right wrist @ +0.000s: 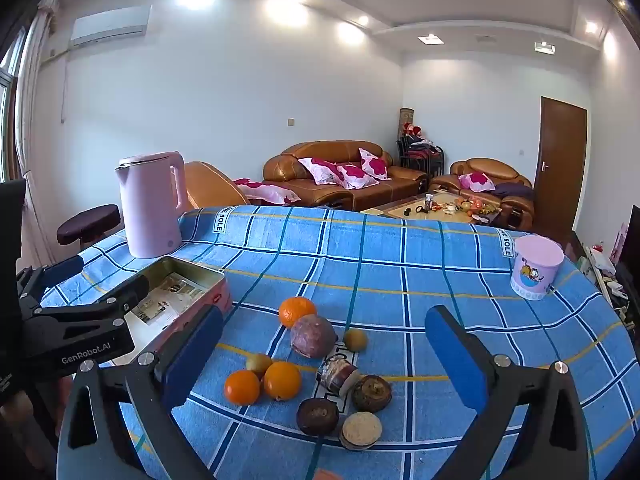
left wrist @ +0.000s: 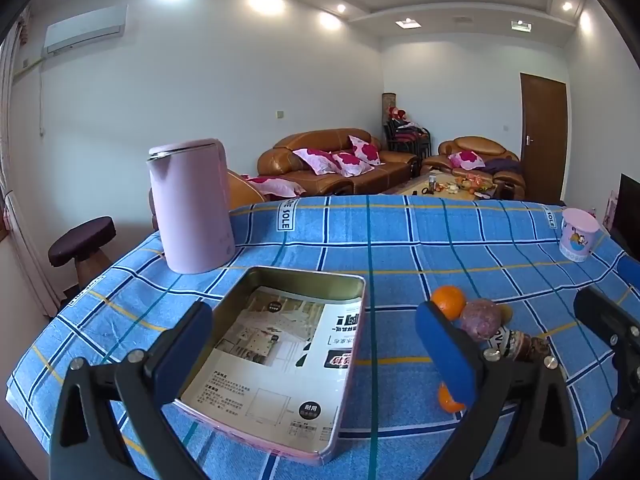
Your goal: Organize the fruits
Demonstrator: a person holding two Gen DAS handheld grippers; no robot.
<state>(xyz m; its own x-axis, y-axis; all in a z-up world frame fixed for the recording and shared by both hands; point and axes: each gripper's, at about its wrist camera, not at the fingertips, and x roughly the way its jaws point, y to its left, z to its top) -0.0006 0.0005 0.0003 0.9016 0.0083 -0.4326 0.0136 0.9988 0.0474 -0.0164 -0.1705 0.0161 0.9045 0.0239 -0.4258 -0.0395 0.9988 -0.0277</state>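
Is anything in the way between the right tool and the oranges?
Nothing visible. The right tool is open above the fruit pile, and the two front oranges lie on the blue cloth with clear space over them. A small yellowish fruit touches them behind.

oranges (right wrist: pixel 263 384) three, loose on cloth | purple fruit (right wrist: pixel 313 336) beside | tin (left wrist: pixel 280 354) open, paper-lined

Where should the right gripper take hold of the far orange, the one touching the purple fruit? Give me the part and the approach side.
Grip the far orange across its widest middle, coming from above with the fingers to its left and upper right. It is round, and the purple fruit touches its near right, so those sides are likely the free ones. The right gripper is open.
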